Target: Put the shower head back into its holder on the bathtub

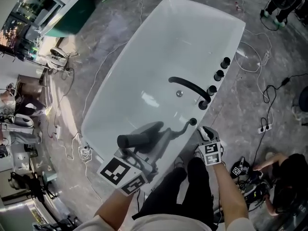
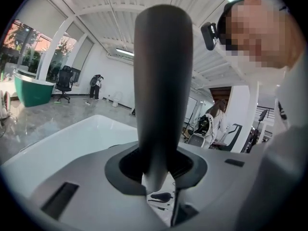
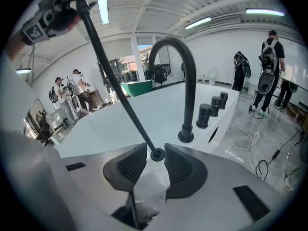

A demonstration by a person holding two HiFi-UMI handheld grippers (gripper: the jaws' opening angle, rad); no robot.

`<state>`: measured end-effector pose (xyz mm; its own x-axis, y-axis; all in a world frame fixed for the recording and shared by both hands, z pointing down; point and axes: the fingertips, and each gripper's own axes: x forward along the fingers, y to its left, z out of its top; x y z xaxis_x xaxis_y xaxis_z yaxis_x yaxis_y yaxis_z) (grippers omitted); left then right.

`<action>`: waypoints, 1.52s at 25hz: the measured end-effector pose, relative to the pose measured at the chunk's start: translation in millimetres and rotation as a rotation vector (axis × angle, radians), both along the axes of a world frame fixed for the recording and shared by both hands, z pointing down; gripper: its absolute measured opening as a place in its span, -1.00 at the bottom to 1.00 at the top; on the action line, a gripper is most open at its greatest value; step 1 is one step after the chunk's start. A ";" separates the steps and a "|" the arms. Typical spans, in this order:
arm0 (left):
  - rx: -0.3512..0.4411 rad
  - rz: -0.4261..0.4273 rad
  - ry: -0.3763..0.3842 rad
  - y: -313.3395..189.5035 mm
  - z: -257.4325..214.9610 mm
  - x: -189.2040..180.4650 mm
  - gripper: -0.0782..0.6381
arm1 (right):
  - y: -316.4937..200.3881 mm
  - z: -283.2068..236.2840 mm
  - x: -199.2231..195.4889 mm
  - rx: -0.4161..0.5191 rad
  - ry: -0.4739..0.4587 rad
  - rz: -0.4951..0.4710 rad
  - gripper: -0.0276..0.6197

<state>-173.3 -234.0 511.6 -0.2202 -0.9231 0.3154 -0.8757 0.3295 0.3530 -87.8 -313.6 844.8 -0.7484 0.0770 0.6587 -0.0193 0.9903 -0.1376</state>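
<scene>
The left tongs are clamped on the dark handle of the shower head, which rises straight out between the jaws; seen from the head, it lies roughly level above the near rim of the bathtub, apart from its holder. The right tongs stand apart and grip nothing, their tips on either side of that small black ring on the rim. A black hose comes up out of the ring and slants away to the shower head. Just beyond the holder along the same rim stand the arched black spout and a row of black knobs. The tub is white and glossy, with a round drain in its floor. It rests on a grey marbled floor strewn with white and black cables and a power strip. A person crouches at the lower right, and others stand near the far end of the tub. Farther off are a green tub, an office chair, white walls and a ribbed ceiling with strip lights.
</scene>
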 end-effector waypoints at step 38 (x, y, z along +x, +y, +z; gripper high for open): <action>-0.327 0.151 -0.177 -96.4 363.1 27.6 -0.49 | -54.0 -123.2 88.5 -0.164 -0.331 0.273 -0.57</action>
